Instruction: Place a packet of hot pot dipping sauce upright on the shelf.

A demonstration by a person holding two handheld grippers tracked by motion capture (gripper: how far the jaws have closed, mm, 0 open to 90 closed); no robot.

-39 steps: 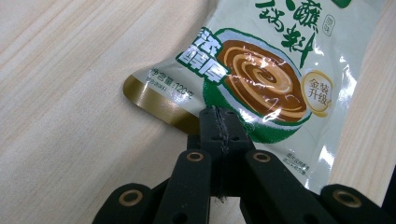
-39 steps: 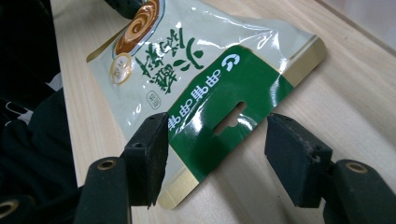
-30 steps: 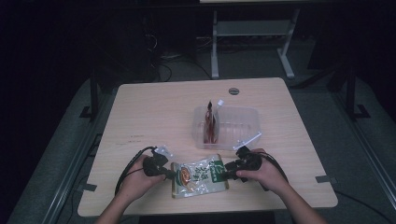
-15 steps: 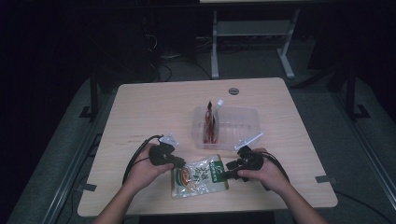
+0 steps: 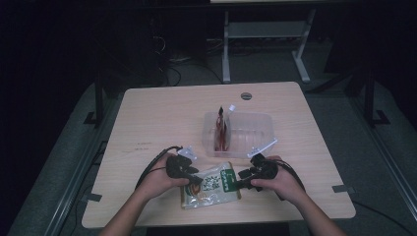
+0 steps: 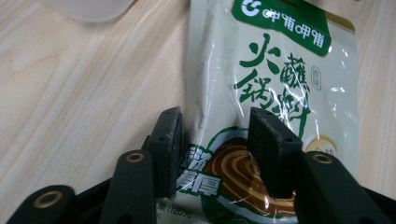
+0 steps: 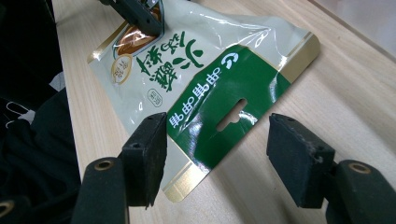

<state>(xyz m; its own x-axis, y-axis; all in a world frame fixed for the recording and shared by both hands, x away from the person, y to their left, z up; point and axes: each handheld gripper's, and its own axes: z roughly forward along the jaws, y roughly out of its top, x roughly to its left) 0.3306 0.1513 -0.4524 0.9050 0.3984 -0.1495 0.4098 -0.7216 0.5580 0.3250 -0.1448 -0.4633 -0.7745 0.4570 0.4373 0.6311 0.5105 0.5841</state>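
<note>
On the counter's (image 5: 157,123) near edge, a sauce packet (image 5: 210,184) is lying flat. Both grippers are straddling its ends, left gripper (image 6: 217,140) and right gripper (image 7: 219,154) both gaping, nothing clamped. Beyond, the tub (image 5: 246,132) is holding one pouch (image 5: 222,130); lifting seems left to do.

My left gripper (image 5: 193,177) went a little away to the left and has now come back over the sauce packet (image 5: 210,185). Its jaws now stand open around the packet's left end.
</note>
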